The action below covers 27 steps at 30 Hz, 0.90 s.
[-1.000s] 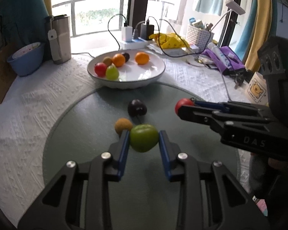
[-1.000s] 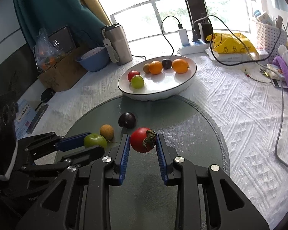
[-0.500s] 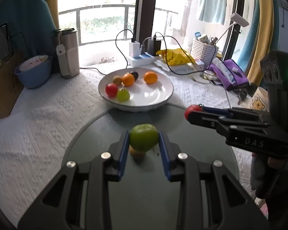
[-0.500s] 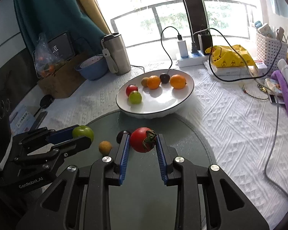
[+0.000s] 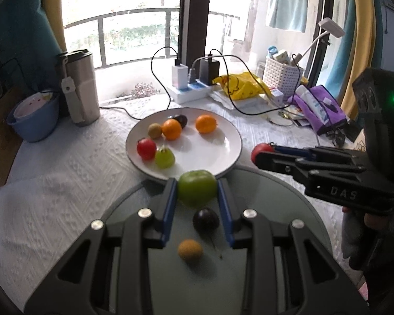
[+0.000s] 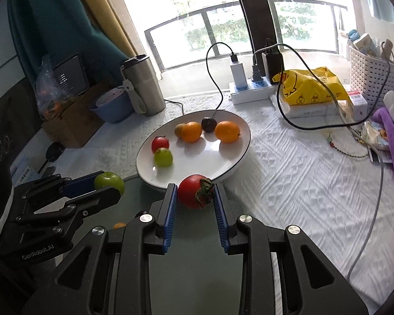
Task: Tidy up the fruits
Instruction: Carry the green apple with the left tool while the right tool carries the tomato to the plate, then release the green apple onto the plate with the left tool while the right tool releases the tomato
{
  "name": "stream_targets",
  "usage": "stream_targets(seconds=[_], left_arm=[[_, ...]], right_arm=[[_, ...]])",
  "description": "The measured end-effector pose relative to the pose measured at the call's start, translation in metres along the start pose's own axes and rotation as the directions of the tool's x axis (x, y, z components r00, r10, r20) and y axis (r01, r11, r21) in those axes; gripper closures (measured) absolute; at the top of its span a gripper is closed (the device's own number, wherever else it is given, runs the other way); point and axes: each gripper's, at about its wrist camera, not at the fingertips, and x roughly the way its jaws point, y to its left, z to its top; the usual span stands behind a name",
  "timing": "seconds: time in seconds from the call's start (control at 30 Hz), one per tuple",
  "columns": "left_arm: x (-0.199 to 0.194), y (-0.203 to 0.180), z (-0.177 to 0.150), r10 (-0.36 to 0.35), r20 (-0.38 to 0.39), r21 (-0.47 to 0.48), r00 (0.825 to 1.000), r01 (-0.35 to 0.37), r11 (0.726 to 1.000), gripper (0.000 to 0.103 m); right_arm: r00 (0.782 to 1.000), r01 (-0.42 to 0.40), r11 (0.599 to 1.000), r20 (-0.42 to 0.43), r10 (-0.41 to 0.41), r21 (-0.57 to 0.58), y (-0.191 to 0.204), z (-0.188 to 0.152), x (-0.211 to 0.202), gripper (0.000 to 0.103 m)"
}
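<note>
While a green apple (image 5: 197,188) is gripped by the left gripper (image 5: 196,193) and a tomato (image 6: 195,191) by the right gripper (image 6: 195,195), both held above the near rim of the white plate (image 5: 233,141), carrying is judged underway; forward travel and release over bare plate are called for next.

"DAS" on the right gripper (image 5: 258,155) body; "GenRobot.AI" on the left gripper (image 6: 110,186) body; other labels unreadable

Light source: daylight through the window (image 6: 223,26), blown out to white.
Glare: bright sheen on the white plate (image 6: 223,157).
Shadows: soft, falling toward the camera.
Distortion: fisheye bending, dark vignetted corners.
Focus: slight softness throughout.
</note>
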Motion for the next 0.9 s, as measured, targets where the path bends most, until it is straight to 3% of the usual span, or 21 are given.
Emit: stream_targets(seconds=[0.5,0.9], left_arm=[[0.057,0.005,0.034,-0.013,-0.029,0.021,0.999,0.013,1.0,0.071],[0.088,0.012,0.039,-0.009,-0.081,0.005,0.997,0.01,1.0,0.071]], right_arm=[[1.0,0.018,1.0,-0.012,-0.018,-0.012,-0.015,0.03,0.044,0.073],[0.999,0.039,0.999,-0.024,-0.04,-0.028,-0.02,0.034,0.061,0.073]])
